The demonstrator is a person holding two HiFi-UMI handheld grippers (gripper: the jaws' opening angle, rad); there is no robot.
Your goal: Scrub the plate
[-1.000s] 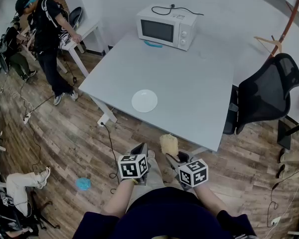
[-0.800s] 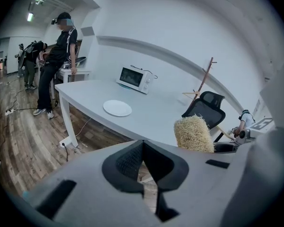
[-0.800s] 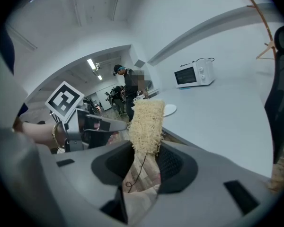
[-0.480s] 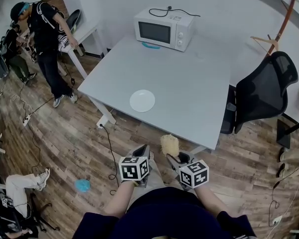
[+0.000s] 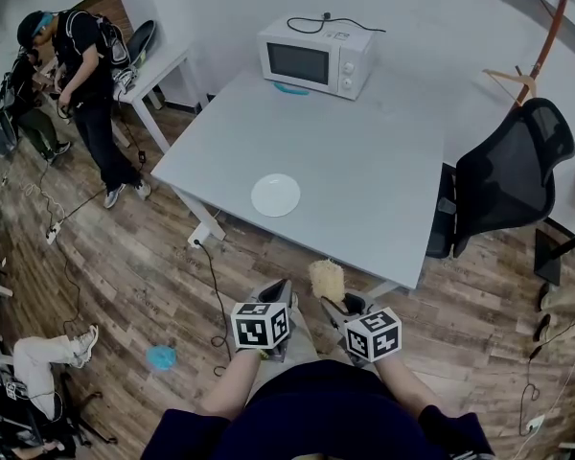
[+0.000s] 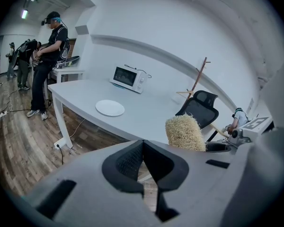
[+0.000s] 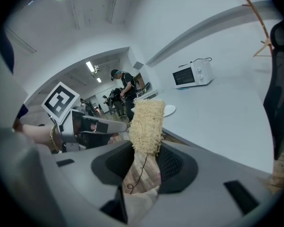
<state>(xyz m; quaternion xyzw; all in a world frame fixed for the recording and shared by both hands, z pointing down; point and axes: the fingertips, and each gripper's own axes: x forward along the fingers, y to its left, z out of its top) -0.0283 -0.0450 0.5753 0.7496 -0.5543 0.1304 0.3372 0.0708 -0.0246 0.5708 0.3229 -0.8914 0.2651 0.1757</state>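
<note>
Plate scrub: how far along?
Done: the right gripper is shut on the loofah scrubber. In hand: the approach. Both grippers hang short of the table, and the left gripper is shut and empty. Left: reach the plate and scrub it.

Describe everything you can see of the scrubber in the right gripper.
The scrubber is a pale straw-coloured block of coarse tangled fibres, like loofah. Its lower end is clamped between the right gripper's jaws; the rest sticks out beyond them, in the air, short of the table. A thin thread hangs from its base.
</note>
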